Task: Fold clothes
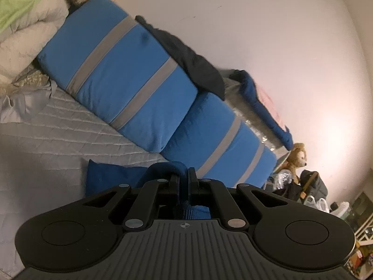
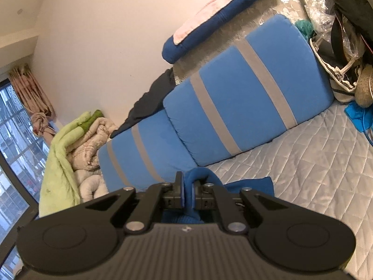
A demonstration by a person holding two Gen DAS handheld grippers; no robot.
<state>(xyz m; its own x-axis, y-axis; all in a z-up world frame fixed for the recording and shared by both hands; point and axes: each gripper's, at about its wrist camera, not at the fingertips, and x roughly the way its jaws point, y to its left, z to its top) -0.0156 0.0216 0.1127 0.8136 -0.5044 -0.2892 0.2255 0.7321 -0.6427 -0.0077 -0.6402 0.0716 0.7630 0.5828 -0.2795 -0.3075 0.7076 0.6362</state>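
Observation:
A dark blue garment [image 1: 109, 175] lies on the grey quilted bed [image 1: 46, 140]. My left gripper [image 1: 184, 175] is shut on a bunched fold of it, which loops over the fingers. In the right wrist view the same blue garment [image 2: 251, 185] spreads to the right on the bed [image 2: 314, 163]. My right gripper [image 2: 188, 186] is shut on another fold of it, pinched between the pads. Most of the garment is hidden under both grippers.
Two blue cushions with grey stripes [image 1: 130, 79] [image 2: 244, 100] lean along the wall. A dark cloth [image 1: 191, 58] drapes over them. A folded blue and pink garment [image 2: 214, 16] lies behind. Cream and green bedding [image 2: 70, 144], a plush lion [image 1: 296, 158] and bags [image 2: 345, 46] crowd the ends.

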